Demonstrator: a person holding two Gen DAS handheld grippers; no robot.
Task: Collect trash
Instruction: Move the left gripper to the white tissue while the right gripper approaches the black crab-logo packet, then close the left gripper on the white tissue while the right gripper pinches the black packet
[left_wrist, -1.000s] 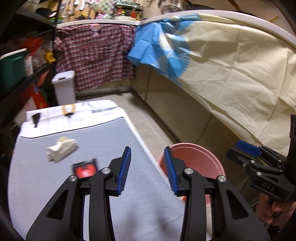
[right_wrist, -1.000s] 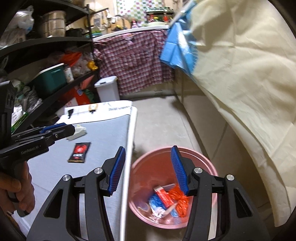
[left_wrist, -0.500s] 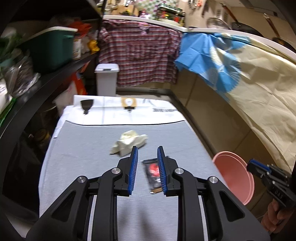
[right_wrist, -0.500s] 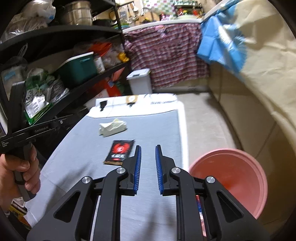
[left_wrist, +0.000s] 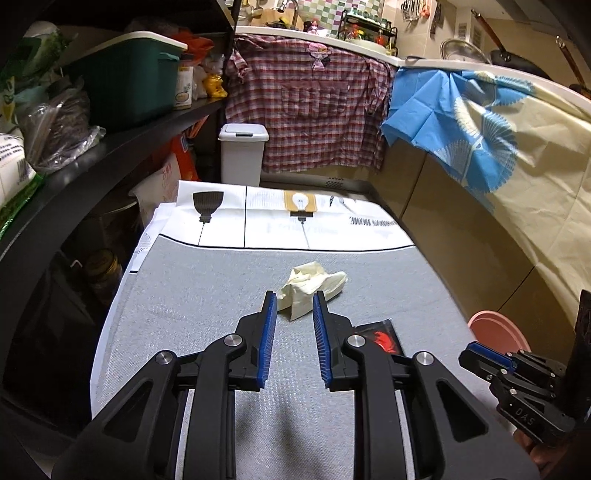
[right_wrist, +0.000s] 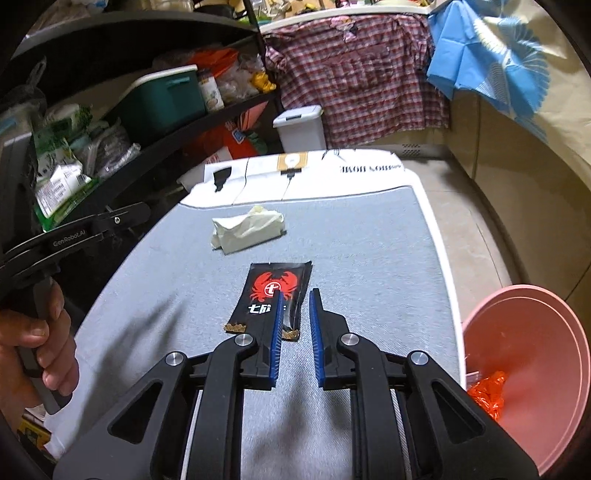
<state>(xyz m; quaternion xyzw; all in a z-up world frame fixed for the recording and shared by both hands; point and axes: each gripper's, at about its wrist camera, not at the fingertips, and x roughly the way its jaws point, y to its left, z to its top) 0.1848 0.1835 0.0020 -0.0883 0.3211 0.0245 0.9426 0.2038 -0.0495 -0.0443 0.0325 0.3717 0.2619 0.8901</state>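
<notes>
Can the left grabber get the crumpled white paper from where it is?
Probably yes. The left gripper is open and points straight at the crumpled paper, which lies on the grey mat with nothing in between. The black crab wrapper lies off to the side.

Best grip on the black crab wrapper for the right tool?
Take the black crab wrapper at its near short end, by the gold-trimmed corner, coming in low from the right tool side. It lies flat on the grey mat, so a top-down pinch would probably find nothing to bite; that near right corner already sits between the open jaws.
</notes>
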